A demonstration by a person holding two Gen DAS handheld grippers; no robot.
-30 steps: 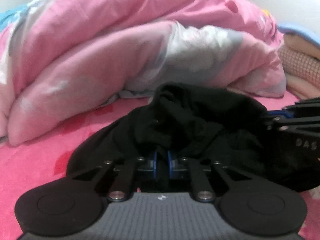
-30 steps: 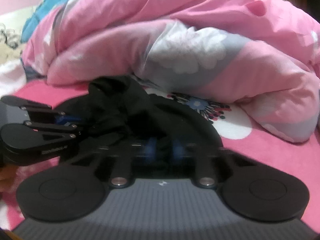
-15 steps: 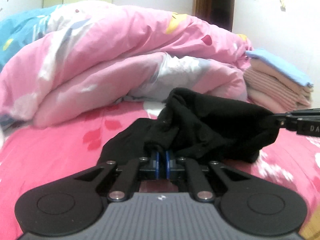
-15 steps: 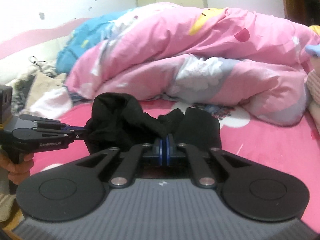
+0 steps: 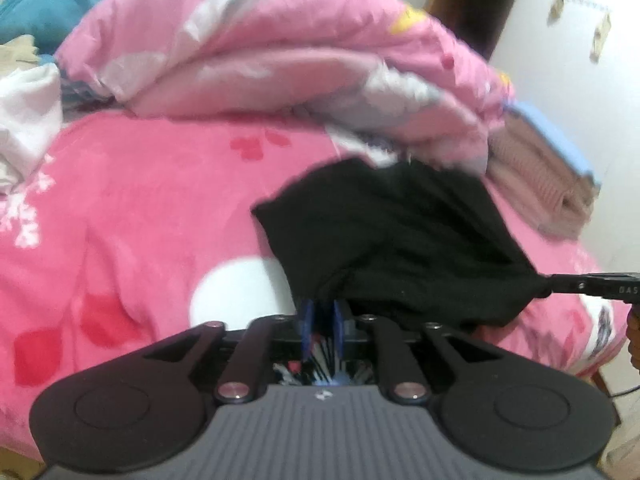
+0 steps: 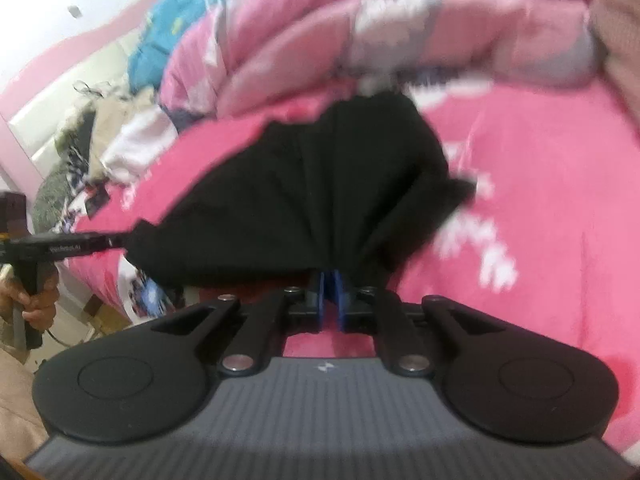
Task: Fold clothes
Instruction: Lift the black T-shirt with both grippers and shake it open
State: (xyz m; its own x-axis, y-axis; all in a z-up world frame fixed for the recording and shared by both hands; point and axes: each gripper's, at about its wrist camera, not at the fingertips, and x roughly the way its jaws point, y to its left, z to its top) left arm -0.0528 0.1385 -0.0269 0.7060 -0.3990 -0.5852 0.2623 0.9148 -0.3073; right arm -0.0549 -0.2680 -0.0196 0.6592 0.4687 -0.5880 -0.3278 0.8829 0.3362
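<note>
Garment stretched between the two tongs, over the bed

The garment (image 5: pixel 392 240) hangs between the left tongs (image 5: pixel 321 312) and the right tongs (image 6: pixel 330 284), one edge in each, above the bed (image 5: pixel 140 208). Ahead of both tongs, behind the garment, a heaped duvet (image 5: pixel 280 52) lies on the bed. To the right of the left tongs, beyond the right tongs, sits a stack of folded blankets (image 5: pixel 536 172). To the left of the left tongs, a pile of loose clothes (image 5: pixel 24 120) lies at the bed's edge.
</note>
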